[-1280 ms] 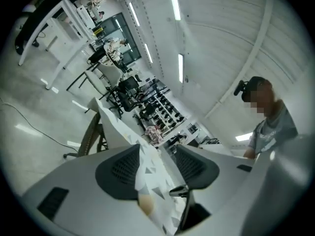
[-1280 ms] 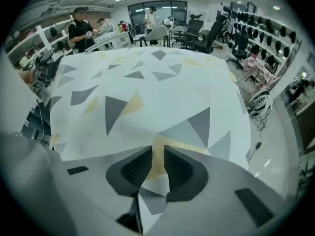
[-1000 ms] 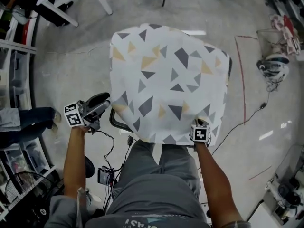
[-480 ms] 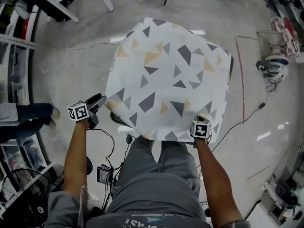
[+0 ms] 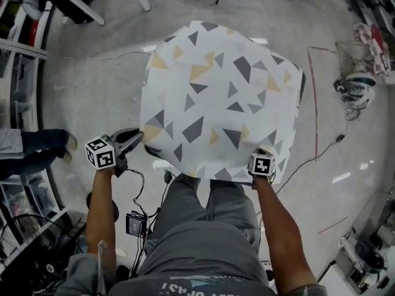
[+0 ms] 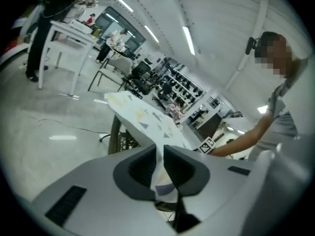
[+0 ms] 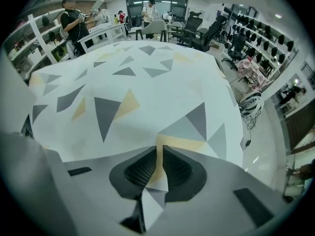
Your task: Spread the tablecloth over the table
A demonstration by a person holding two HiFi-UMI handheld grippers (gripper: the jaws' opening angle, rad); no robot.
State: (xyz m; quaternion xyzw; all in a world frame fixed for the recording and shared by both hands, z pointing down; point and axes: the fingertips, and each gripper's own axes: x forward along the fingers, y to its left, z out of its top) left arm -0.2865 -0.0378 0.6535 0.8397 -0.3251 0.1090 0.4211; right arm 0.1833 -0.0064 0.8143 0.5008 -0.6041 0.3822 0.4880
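Head view: a white tablecloth with grey and yellow triangles [image 5: 216, 97] lies spread before the person, black cables [image 5: 145, 187] trailing across the grey floor [image 5: 92, 85]. Left gripper view: the left claw [image 6: 160, 173] is closing on the cloth's corner, beside the dark-legged surface [image 6: 114, 132]. Right gripper view: the right claw [image 7: 158, 168] is closing, narrow, on the near hem.

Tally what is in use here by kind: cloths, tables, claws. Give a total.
tablecloth: 1
table: 1, mostly covered
claws: 2, left claw and right claw, both closing with the tablecloth's edge between the jaws
Total: 4
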